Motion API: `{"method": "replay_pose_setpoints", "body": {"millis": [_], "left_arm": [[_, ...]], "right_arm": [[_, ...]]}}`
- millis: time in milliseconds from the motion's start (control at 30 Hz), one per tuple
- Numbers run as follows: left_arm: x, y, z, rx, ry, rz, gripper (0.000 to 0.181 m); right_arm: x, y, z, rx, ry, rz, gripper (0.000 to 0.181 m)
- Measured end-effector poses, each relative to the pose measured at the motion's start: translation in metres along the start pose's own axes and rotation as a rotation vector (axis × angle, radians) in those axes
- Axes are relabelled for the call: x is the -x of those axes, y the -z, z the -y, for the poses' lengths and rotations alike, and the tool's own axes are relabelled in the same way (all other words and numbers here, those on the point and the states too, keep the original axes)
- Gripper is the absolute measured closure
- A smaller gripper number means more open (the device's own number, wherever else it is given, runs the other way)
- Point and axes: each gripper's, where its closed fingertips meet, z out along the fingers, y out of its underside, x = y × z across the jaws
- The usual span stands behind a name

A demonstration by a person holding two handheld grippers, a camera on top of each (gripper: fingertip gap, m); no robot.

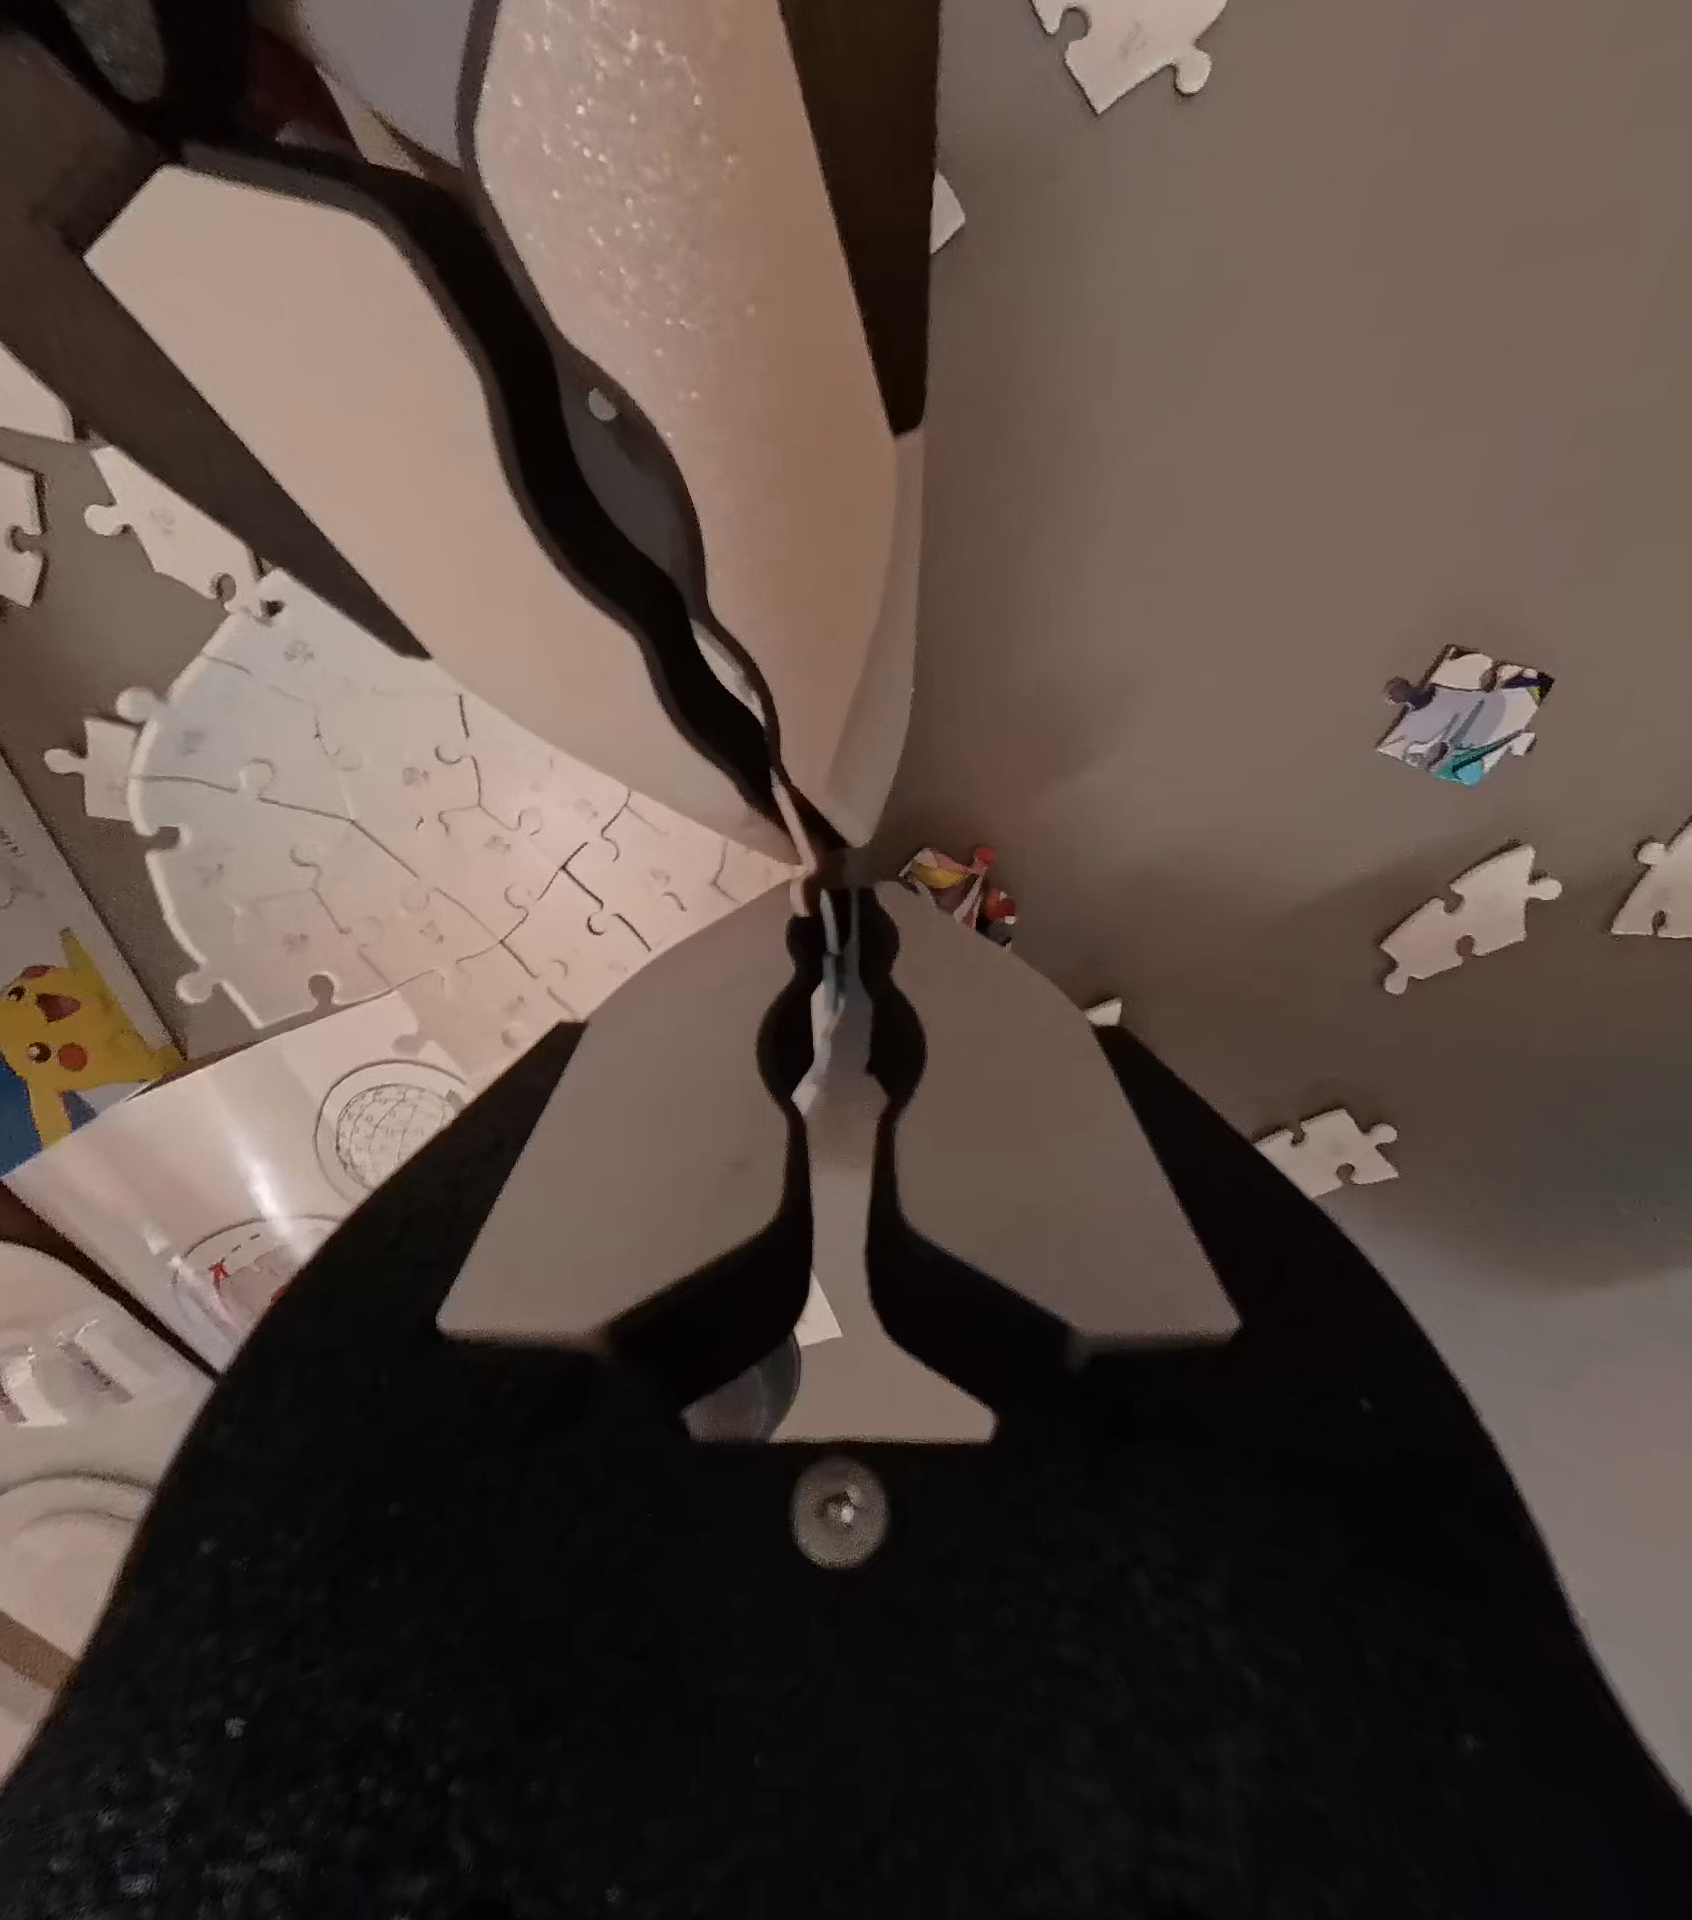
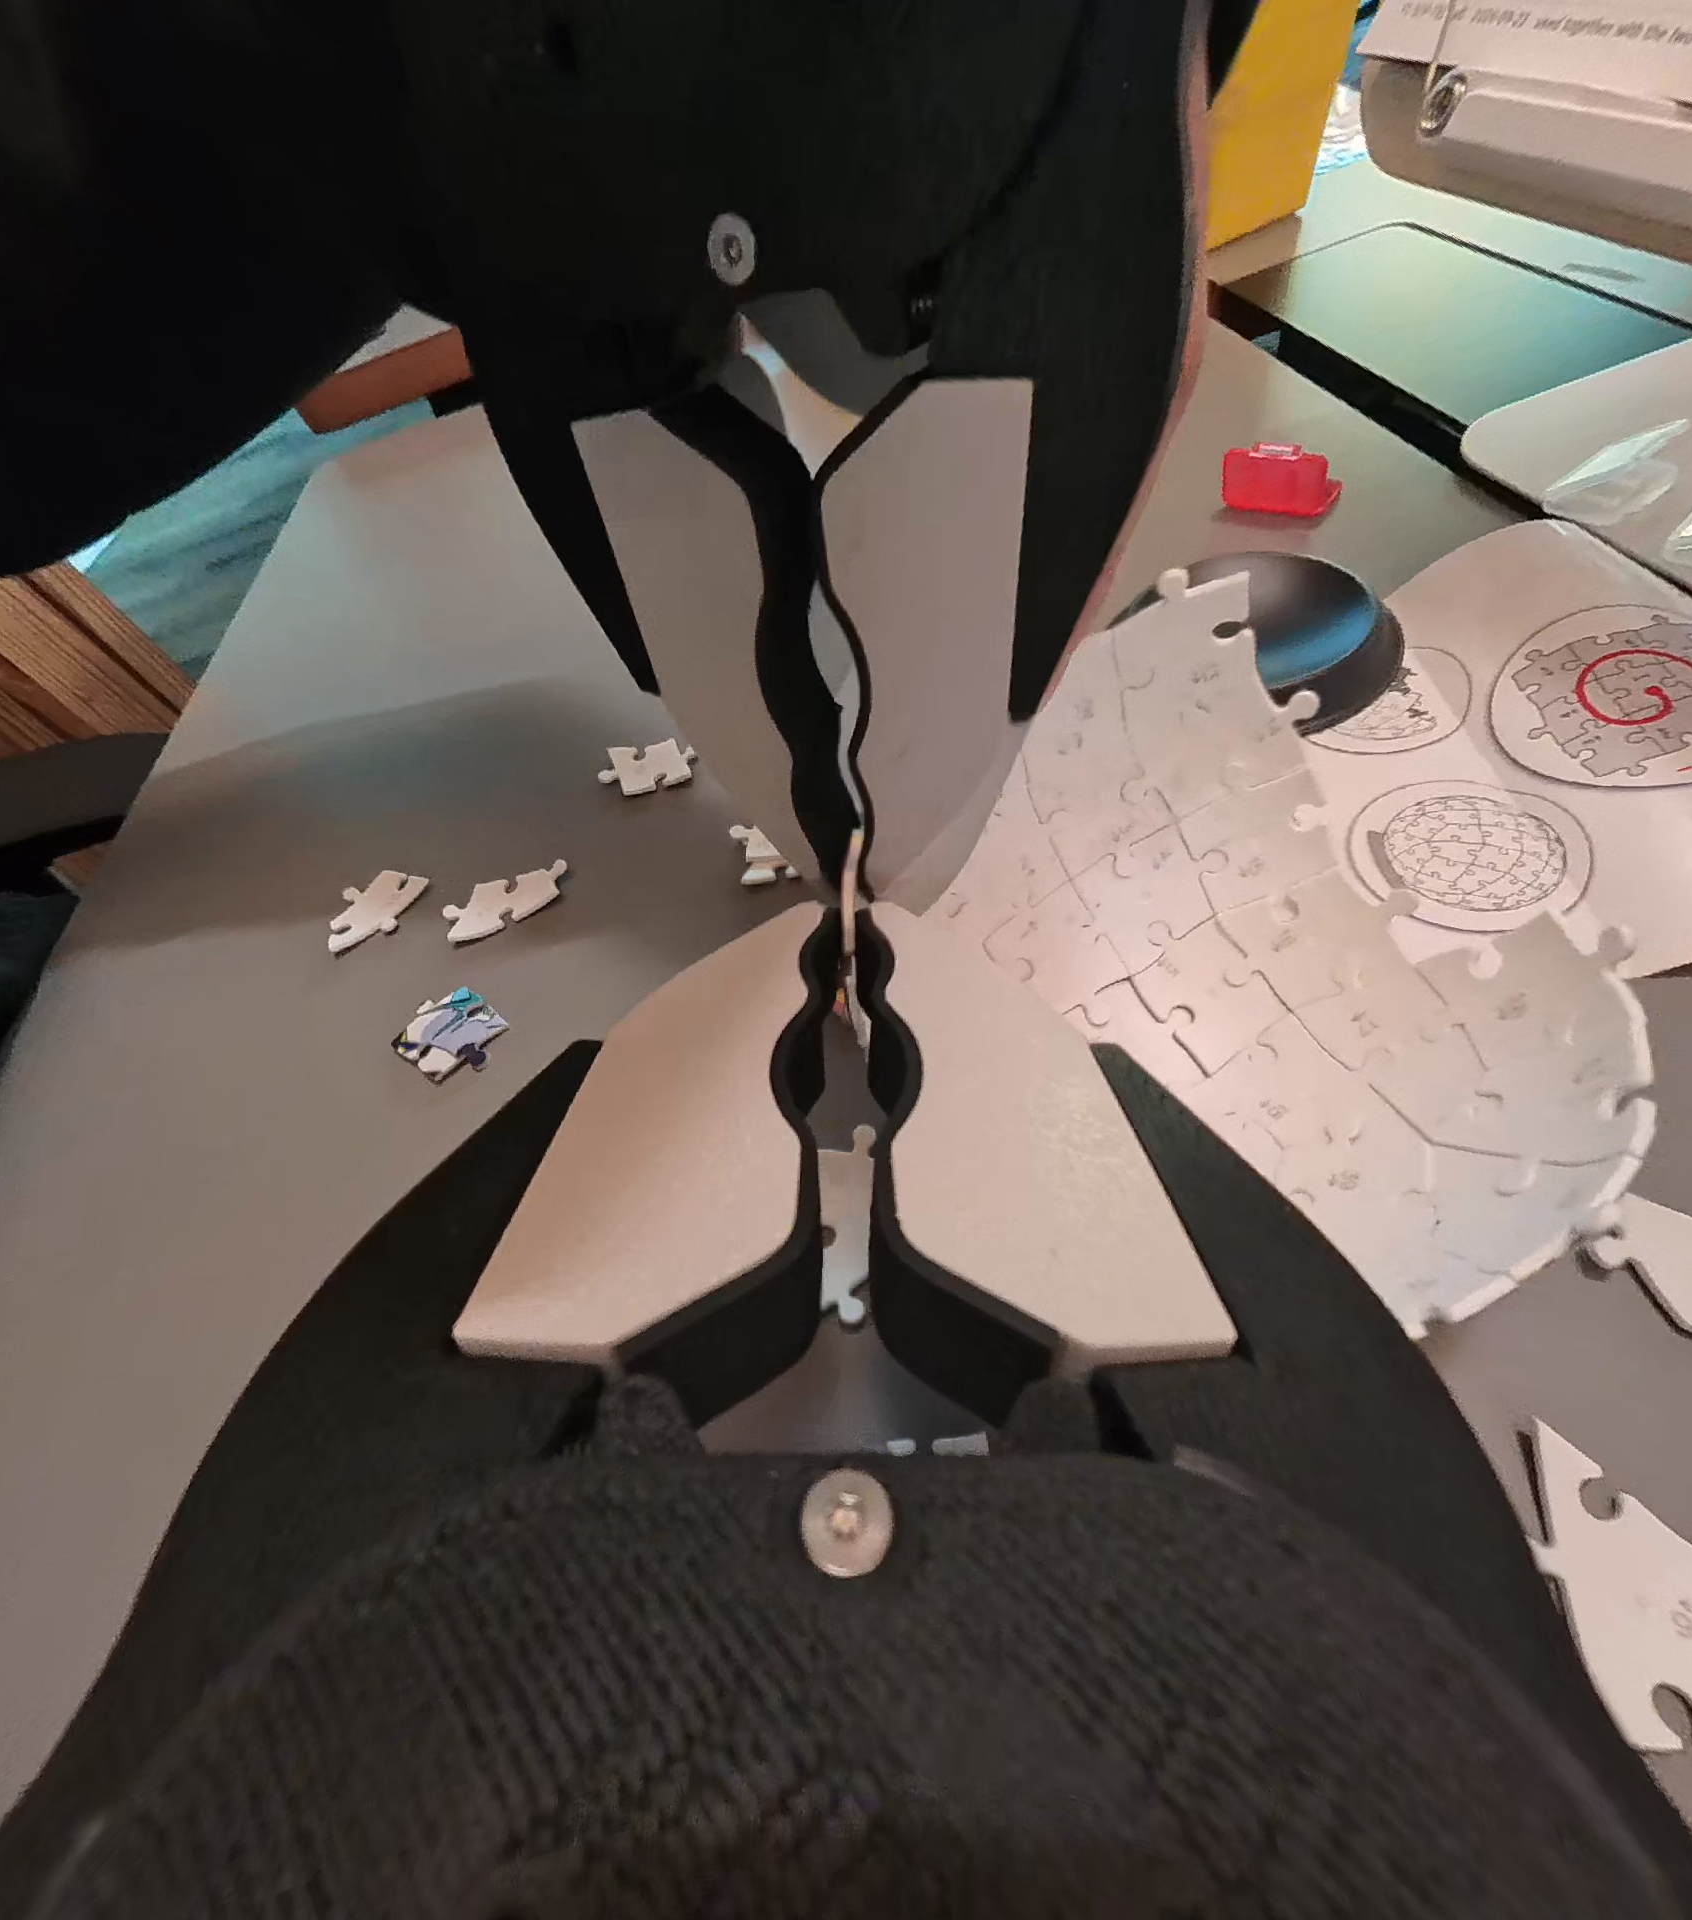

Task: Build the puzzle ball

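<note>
In the right wrist view, a few loose white puzzle pieces (image 2: 468, 904) lie face down at the left on the grey worktop (image 2: 198, 1195), with one printed piece (image 2: 450, 1031) face up just below them. In the middle the two grippers meet tip to tip above the worktop: the left gripper (image 2: 847, 831) comes down from above, the right gripper (image 2: 850, 971) reaches up from below, and each has its fingers pressed nearly together, pinching a thin puzzle piece (image 2: 854, 894) held edge-on between them. To the right rests the half-built puzzle ball (image 2: 1341, 1039), a curved white shell with its blank inside showing, lying partly on an instruction sheet (image 2: 1548, 831). A black dome-shaped stand (image 2: 1341, 623) sits behind it, and a small red object (image 2: 1278, 480) farther back.
</note>
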Motion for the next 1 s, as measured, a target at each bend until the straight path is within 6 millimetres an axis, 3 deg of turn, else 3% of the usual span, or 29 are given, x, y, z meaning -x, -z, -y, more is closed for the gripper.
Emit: {"method": "replay_pose_setpoints", "body": {"millis": [333, 900, 1000], "left_arm": [[0.005, 0.005, -0.0048, 0.004, -0.009, 0.05, 0.167], [0.0073, -0.0042, -0.0003, 0.049, -0.005, 0.022, 0.179], [0.0089, -0.0032, 0.0006, 0.032, 0.017, 0.029, 0.179]], "right_arm": [[-0.0038, 0.0078, 0.0031, -0.068, -0.062, 0.021, 0.179], [-0.004, 0.0037, -0.0015, -0.019, -0.016, -0.011, 0.178], [-0.0061, 0.0092, -0.0041, 0.008, -0.005, -0.044, 0.162]]}}
